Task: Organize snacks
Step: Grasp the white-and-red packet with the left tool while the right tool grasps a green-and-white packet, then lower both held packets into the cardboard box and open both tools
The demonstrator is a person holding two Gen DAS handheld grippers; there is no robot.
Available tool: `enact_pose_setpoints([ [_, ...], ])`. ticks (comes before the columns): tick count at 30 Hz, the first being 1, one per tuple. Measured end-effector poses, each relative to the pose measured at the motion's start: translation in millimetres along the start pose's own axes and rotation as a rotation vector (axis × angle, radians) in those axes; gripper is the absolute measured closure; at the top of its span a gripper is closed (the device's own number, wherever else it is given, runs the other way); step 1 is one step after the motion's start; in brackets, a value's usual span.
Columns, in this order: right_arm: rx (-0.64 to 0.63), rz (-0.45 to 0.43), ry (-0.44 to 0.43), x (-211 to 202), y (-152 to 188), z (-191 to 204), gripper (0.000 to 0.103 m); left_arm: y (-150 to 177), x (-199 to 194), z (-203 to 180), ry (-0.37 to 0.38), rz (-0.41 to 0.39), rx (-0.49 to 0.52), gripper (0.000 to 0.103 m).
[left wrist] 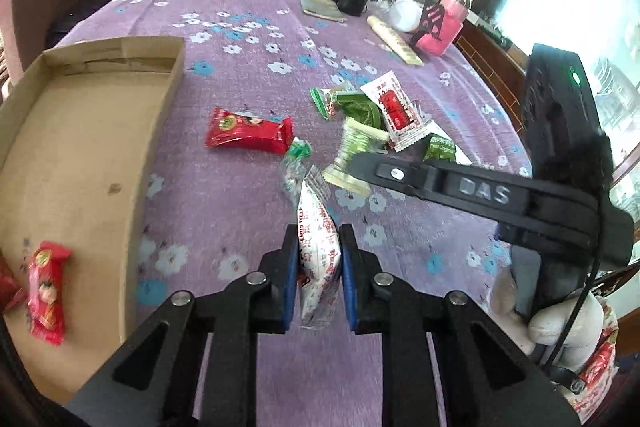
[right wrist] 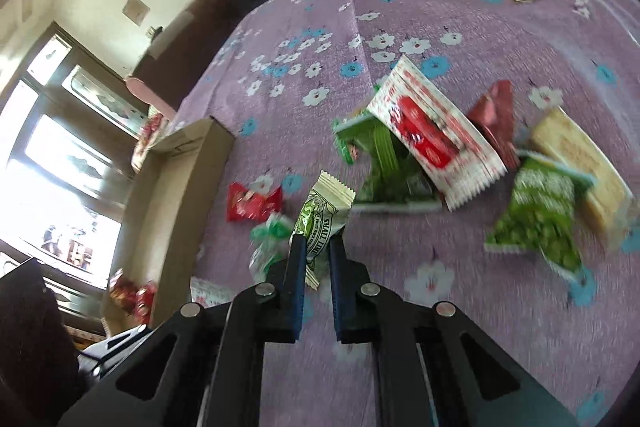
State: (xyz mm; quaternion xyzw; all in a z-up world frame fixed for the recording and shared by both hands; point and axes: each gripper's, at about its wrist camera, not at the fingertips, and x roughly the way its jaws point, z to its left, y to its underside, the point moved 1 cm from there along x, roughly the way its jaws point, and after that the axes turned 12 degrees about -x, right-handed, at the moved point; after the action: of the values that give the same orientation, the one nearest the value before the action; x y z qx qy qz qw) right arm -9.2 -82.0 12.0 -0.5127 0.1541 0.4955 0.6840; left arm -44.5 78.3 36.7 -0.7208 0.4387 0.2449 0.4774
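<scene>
A: What do you have in your left gripper [left wrist: 319, 259]?

B: Its blue pads are clamped on a white crinkly packet [left wrist: 318, 259] with red print, too blurred to read, low in the centre of the left wrist view.

A: And your right gripper [right wrist: 318, 253]?

B: Clenched on a cream-and-green sachet [right wrist: 320, 223] with zigzag ends; you can read "SMALL" on it. The arm of that gripper is embossed "DAS" [left wrist: 484, 191].

A: The other snacks?

B: A glossy red bar [left wrist: 248, 135] lies on the fuzzy purple flowered cloth [left wrist: 240, 27], centre frame. Another red wrapper [left wrist: 47, 293] sits in the flat cardboard box [left wrist: 76, 147], lower left.
</scene>
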Motion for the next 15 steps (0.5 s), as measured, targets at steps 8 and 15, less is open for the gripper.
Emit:
enact_pose_setpoints([
  [8,-0.051,-0.047,-0.034,-27.6,10.1,32.0,0.094,0.3,-51.6,42.2,-0.021,-0.098,-0.074,0.082],
  [15,-0.172,-0.03,-0.086,-10.2,0.3,91.2,0.094,-21.8,-80.5,111.4,-0.079,-0.148,-0.185,0.082],
])
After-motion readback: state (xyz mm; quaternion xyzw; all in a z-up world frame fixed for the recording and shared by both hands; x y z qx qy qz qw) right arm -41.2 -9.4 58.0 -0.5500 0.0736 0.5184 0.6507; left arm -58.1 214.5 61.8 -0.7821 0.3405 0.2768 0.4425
